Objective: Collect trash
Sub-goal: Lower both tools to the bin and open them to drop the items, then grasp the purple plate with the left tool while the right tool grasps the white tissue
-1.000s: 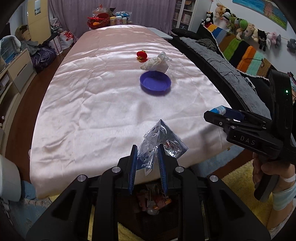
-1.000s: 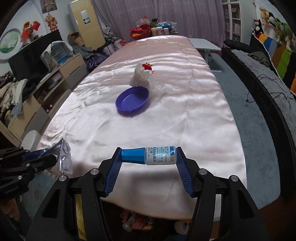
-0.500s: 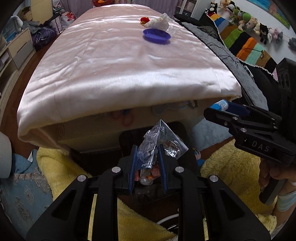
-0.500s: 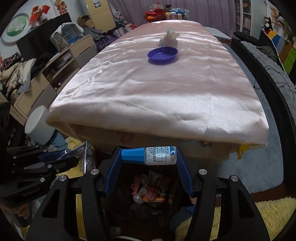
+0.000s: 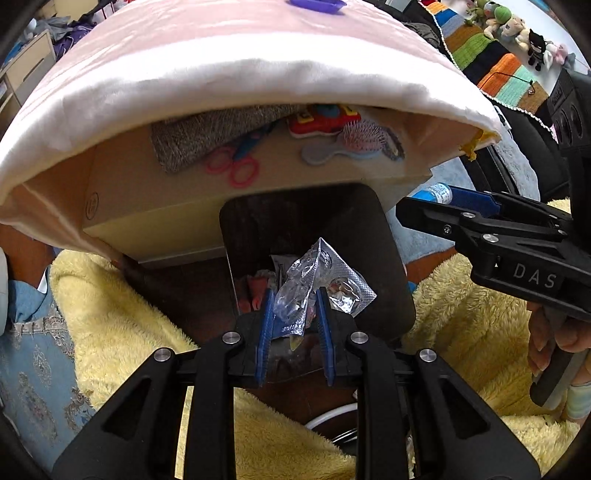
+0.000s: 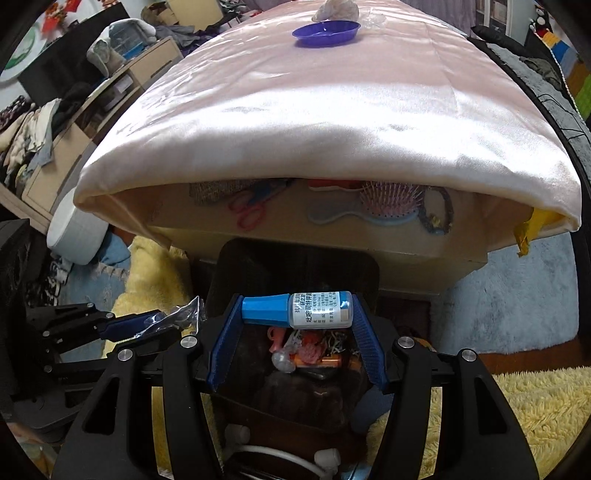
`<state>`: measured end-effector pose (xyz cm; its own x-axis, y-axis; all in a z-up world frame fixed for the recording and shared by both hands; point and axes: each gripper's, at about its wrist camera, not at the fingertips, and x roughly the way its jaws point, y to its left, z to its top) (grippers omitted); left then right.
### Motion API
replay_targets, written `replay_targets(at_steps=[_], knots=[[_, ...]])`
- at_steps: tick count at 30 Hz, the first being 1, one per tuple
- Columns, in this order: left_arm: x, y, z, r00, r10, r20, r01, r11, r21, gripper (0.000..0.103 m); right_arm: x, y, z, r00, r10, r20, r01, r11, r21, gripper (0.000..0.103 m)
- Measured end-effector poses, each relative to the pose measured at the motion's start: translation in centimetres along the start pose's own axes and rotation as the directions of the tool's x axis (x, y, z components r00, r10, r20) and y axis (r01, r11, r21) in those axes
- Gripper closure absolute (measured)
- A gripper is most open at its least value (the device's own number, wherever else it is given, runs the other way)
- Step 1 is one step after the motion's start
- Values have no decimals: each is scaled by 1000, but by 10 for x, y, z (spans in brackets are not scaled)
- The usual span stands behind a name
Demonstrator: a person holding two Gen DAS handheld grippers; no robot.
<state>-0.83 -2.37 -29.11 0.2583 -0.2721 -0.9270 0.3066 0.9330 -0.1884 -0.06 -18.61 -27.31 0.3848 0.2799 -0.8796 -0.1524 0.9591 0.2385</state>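
The left gripper (image 5: 293, 314) is pinching a crumpled foil wrapper (image 5: 314, 280) and the right gripper (image 6: 295, 325) is clamping a small bottle (image 6: 306, 309) above the dark bin (image 5: 391, 258), whose rim is risking deflecting either piece onto the rug.

You are holding the left gripper (image 5: 293, 317) over the bin (image 5: 391, 258), wrapper (image 5: 295, 291) sitting between its pads, the right gripper (image 6: 295, 314) hanging beside it with the bottle (image 6: 314, 309) lying crosswise, the table (image 6: 332, 110) standing behind, the bowl (image 6: 326, 32) resting on its far end.
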Motion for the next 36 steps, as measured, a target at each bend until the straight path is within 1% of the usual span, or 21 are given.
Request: replay_targets(at_steps=[3, 5, 6, 11, 13, 14, 16, 17, 22, 24, 29, 36], knots=[[2, 4, 0, 1000, 6, -3, -6, 1000, -3, 81, 0, 1, 2, 1000, -4, 0, 4, 1000, 0, 41], [1, 6, -1, 1000, 7, -1, -7, 1000, -8, 75, -1, 1, 3, 1000, -9, 2, 9, 1000, 4, 34], [0, 6, 0, 1000, 7, 2, -7, 1000, -9, 70, -2, 0, 4, 1000, -8, 5, 8, 1000, 8, 32], [-5, 8, 4, 1000, 22, 17, -22, 1000, -11, 54, -10, -4, 9, 1000, -2, 26, 1, 1000, 27, 32], [-8, 11, 6, 999, 29, 27, -29, 999, -15, 42, -15, -6, 12, 999, -5, 43, 3, 999, 32, 32], [-11, 12, 8, 999, 37, 34, -37, 999, -14, 39, -18, -7, 14, 999, -6, 51, 4, 999, 35, 31], [-17, 14, 11, 997, 53, 52, -53, 999, -13, 27, -26, -10, 18, 997, -9, 73, 6, 999, 45, 25], [-22, 14, 14, 996, 62, 62, -61, 998, -13, 25, -30, -13, 20, 996, -12, 84, 8, 999, 51, 24], [-47, 15, 29, 986, 96, 133, -95, 995, -10, 10, -51, -23, 34, 989, -41, 144, 29, 996, 80, 13], [-56, 14, 36, 982, 112, 154, -112, 994, -6, 8, -58, -28, 42, 985, -52, 164, 38, 995, 87, 13], [-68, 16, 57, 974, 128, 186, -129, 992, -4, 8, -72, -41, 63, 976, -72, 204, 51, 993, 106, 13], [-72, 21, 88, 970, 138, 202, -138, 990, -15, 8, -76, -50, 92, 969, -87, 230, 63, 992, 109, 13]])
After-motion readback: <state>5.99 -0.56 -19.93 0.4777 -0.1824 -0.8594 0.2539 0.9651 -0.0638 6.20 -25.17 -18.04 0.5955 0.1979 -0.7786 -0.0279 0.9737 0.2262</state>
